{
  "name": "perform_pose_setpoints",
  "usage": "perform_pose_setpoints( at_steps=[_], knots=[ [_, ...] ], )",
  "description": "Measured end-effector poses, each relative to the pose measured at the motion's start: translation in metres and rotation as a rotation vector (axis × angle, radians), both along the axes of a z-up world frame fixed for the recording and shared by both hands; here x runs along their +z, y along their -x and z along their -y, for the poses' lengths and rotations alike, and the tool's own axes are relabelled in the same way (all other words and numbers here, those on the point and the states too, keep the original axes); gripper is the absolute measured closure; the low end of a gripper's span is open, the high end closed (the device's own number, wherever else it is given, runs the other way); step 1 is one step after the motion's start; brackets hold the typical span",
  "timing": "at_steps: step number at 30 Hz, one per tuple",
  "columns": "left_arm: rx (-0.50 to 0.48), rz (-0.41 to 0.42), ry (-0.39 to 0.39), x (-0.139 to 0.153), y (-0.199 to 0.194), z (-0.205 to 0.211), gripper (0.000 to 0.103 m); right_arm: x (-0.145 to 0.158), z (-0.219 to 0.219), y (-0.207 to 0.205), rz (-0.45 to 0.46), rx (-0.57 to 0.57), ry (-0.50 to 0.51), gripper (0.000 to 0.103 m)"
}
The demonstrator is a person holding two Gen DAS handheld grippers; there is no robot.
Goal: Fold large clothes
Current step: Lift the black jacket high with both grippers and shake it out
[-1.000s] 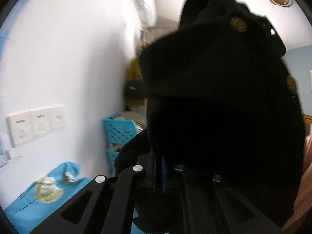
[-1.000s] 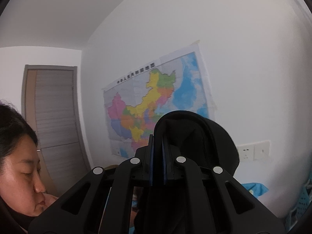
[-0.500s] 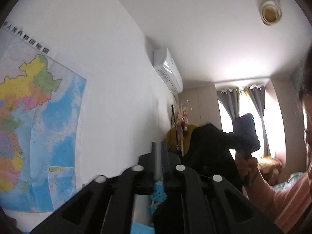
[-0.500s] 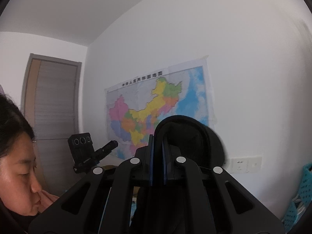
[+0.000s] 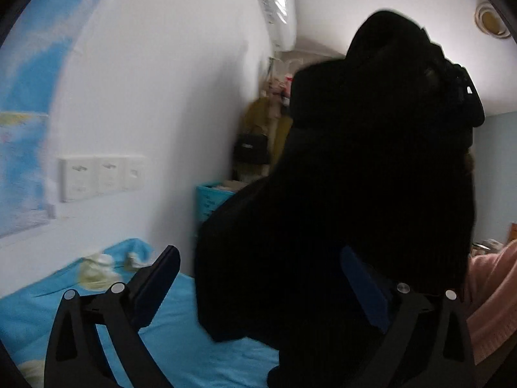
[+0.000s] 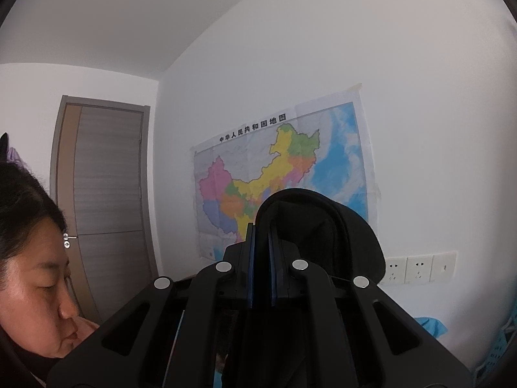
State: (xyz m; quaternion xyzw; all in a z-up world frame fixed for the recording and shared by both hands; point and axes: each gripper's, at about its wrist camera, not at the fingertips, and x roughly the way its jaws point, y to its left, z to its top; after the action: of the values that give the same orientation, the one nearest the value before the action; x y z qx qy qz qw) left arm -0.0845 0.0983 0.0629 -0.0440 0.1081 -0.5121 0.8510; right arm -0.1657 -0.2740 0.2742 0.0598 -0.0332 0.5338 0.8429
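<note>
Since a second ago my left gripper (image 5: 261, 278) had let go, its jaws opening wide. The black garment (image 5: 371, 177) hung before it over the blue bed (image 5: 181, 329), and my right gripper (image 6: 261, 258) pinched its top edge.

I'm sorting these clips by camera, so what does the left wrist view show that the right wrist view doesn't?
Only the left wrist view: the air conditioner, the ceiling light, the blue sheet, the pink sleeve, and the left gripper, its jaws opening, pads clear of the cloth.

Only the right wrist view: the door, the whole map, and the right gripper shut on the garment.

Both: the black garment, wall sockets, white wall.
</note>
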Motion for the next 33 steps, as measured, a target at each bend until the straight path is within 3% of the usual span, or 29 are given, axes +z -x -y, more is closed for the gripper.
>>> perform_pose_setpoints(
  at_steps=[1, 3, 4, 5, 6, 7, 12, 16, 21, 25, 28, 31, 33],
  knots=[
    [-0.063, -0.018, -0.009, -0.004, -0.009, 0.011, 0.006, -0.001, -0.001, -0.001, -0.006, 0.000, -0.001, 0.096],
    [-0.096, -0.011, -0.019, -0.011, -0.013, 0.026, 0.006, -0.003, -0.002, -0.002, -0.012, 0.004, 0.001, 0.096],
    [-0.118, -0.003, -0.022, -0.013, -0.014, 0.033, 0.011, -0.002, -0.004, -0.004, -0.017, 0.004, 0.001, 0.096],
    [-0.124, 0.016, -0.011, -0.014, -0.012, 0.039, 0.024, -0.003, -0.004, -0.005, -0.018, 0.001, 0.003, 0.096],
    [-0.117, 0.027, -0.010, -0.015, -0.010, 0.043, 0.071, -0.003, -0.004, -0.005, -0.020, -0.006, 0.002, 0.096],
    [-0.101, 0.025, -0.014, -0.013, -0.008, 0.047, 0.094, -0.003, -0.002, -0.006, -0.027, -0.016, -0.003, 0.096],
    [0.081, 0.119, 0.052, 0.016, 0.027, 0.021, 0.096, 0.004, 0.016, 0.009, 0.007, -0.056, -0.027, 0.096],
    [0.200, 0.177, 0.129, 0.061, 0.062, -0.021, 0.097, 0.016, 0.034, 0.036, 0.076, -0.100, -0.061, 0.096],
    [0.342, 0.336, 0.172, 0.122, 0.141, -0.055, 0.097, 0.025, 0.051, 0.057, 0.117, -0.153, -0.086, 0.096],
    [0.499, 0.420, 0.084, 0.162, 0.179, -0.050, 0.097, 0.030, 0.055, 0.061, 0.116, -0.196, -0.095, 0.096],
    [0.584, 0.433, 0.010, 0.171, 0.201, -0.040, 0.097, 0.030, 0.049, 0.048, 0.113, -0.210, -0.081, 0.096],
    [0.702, 0.392, -0.082, 0.181, 0.206, -0.030, 0.097, 0.028, 0.037, 0.008, 0.051, -0.203, -0.065, 0.096],
    [0.777, 0.345, -0.151, 0.178, 0.186, -0.032, 0.096, 0.020, 0.017, -0.027, 0.003, -0.206, -0.027, 0.096]
  ],
)
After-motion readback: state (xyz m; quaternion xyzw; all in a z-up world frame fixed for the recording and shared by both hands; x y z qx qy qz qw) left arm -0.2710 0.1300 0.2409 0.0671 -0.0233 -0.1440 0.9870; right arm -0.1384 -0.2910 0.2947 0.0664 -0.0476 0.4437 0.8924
